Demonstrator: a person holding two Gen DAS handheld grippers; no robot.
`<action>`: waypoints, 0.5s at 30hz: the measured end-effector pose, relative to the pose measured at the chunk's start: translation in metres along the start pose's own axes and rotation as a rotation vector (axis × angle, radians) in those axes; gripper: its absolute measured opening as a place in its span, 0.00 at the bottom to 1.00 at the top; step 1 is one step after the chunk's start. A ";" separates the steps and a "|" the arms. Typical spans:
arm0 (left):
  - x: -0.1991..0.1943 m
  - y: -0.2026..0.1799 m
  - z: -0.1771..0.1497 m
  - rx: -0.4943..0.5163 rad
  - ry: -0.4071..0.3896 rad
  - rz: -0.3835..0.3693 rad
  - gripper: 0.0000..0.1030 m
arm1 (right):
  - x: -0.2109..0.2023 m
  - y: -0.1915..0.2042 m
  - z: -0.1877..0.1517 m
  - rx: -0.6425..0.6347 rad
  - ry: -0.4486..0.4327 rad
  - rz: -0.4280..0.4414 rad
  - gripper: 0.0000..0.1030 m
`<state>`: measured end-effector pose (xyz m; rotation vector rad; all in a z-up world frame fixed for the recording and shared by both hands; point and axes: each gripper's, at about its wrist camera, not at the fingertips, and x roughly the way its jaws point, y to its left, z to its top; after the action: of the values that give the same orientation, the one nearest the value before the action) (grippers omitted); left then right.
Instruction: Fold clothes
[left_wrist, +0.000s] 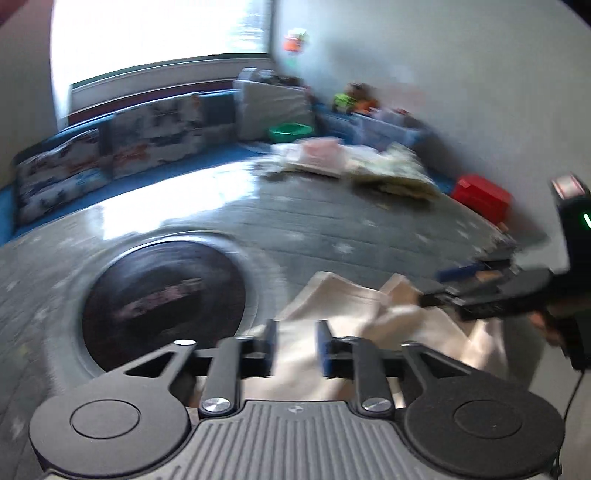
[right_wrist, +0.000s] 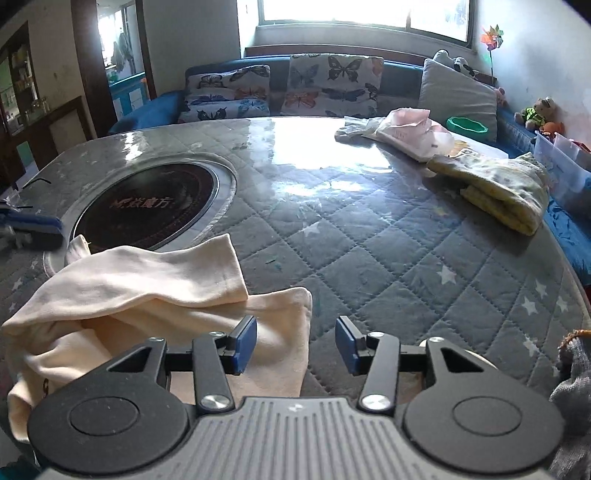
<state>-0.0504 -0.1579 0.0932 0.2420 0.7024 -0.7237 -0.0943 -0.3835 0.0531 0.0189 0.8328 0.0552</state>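
A cream garment (right_wrist: 147, 295) lies crumpled at the near edge of the round quilted table (right_wrist: 369, 240); it also shows in the left wrist view (left_wrist: 351, 317), blurred. My right gripper (right_wrist: 295, 347) is open and empty, just above the garment's right edge. My left gripper (left_wrist: 295, 347) is open over the cream garment, its pads apart with cloth showing between them; whether it touches is unclear. The right gripper shows in the left wrist view (left_wrist: 480, 295) at the garment's right side. The left gripper's blue fingertips (right_wrist: 33, 223) show at the far left of the right wrist view.
A black round hotplate (right_wrist: 147, 206) is set into the table left of the garment. A folded yellow-green garment (right_wrist: 498, 188) and pink clothes (right_wrist: 406, 133) lie at the far right. Butterfly cushions (right_wrist: 332, 85) and a sofa stand behind. A red box (left_wrist: 480, 195) is at the right.
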 end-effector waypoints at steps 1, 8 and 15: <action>0.008 -0.009 0.000 0.028 0.011 -0.007 0.45 | 0.000 -0.001 0.000 0.002 0.000 -0.001 0.46; 0.065 -0.035 -0.006 0.103 0.113 -0.012 0.22 | 0.003 -0.002 0.003 0.002 0.004 0.007 0.46; 0.035 -0.006 -0.005 0.012 0.016 0.027 0.04 | 0.012 0.001 0.003 -0.002 0.019 0.015 0.46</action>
<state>-0.0386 -0.1786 0.0667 0.2676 0.7088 -0.7006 -0.0842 -0.3821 0.0458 0.0229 0.8514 0.0706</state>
